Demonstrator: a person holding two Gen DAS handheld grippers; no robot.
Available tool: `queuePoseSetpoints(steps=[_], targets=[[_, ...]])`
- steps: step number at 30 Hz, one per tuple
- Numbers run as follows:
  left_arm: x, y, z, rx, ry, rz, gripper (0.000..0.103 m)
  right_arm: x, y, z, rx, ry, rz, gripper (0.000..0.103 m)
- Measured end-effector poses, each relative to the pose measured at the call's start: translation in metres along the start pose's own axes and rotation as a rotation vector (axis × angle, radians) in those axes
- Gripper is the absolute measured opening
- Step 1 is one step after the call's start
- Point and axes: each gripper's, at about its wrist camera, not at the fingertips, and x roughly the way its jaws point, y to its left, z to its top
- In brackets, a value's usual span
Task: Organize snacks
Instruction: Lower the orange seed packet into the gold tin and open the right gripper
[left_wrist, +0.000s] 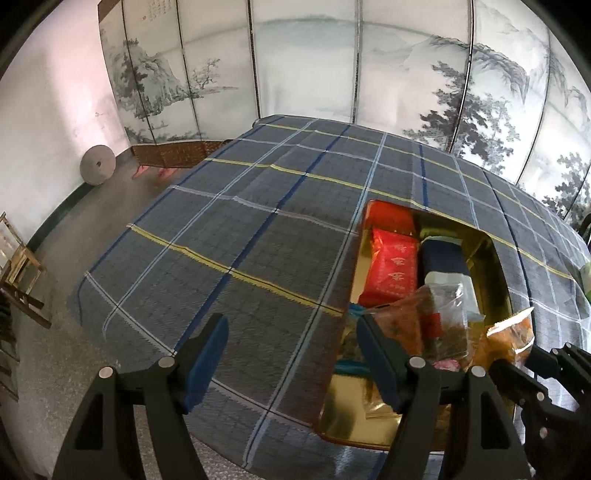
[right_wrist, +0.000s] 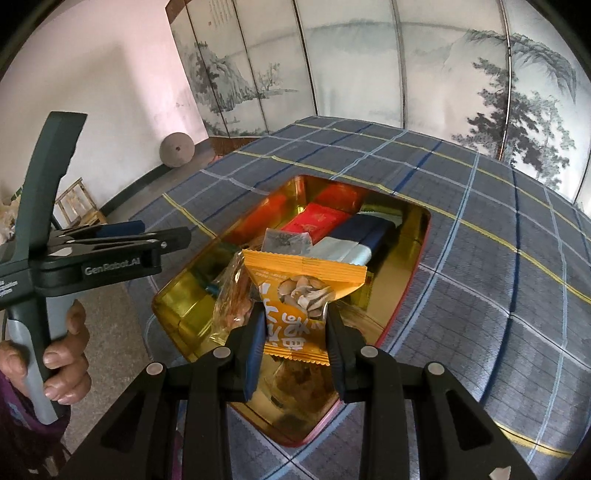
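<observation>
A gold tin box (right_wrist: 413, 236) with a red outer rim sits on the checked tablecloth. It holds a red packet (right_wrist: 317, 221), a navy and pale packet (right_wrist: 362, 236) and clear snack bags (right_wrist: 236, 295). My right gripper (right_wrist: 295, 332) is shut on an orange snack packet (right_wrist: 303, 288) and holds it over the near half of the box. My left gripper (left_wrist: 291, 350) is open and empty, just left of the box (left_wrist: 498, 258) over the cloth. In the left wrist view the red packet (left_wrist: 391, 266) and the orange packet (left_wrist: 513, 336) show too.
The blue checked tablecloth (left_wrist: 240, 221) covers the table. A painted folding screen (left_wrist: 314, 62) stands behind. A round stone disc (left_wrist: 96, 165) leans on the wall at left, and a wooden stool (left_wrist: 18, 266) stands on the floor. My left gripper (right_wrist: 162, 236) shows left of the box.
</observation>
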Motion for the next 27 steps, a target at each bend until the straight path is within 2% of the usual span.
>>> queuePoseSetpoints(steps=[10,20,23,27], targets=[[0.002,0.008,-0.004,0.004,-0.008,0.008,0.074,0.017,0.012,0.007,-0.016,0.021,0.016,0.029],[-0.006,0.003,-0.006,0.037,-0.068,0.015,0.074,0.024,0.015,0.004,-0.006,0.051,0.041,0.031],[-0.007,0.002,-0.006,0.037,-0.070,0.004,0.074,0.019,0.013,0.004,-0.003,0.032,0.032,0.045],[-0.004,-0.001,-0.008,0.043,-0.058,0.005,0.074,0.013,0.012,0.008,0.003,-0.006,0.036,0.046]])
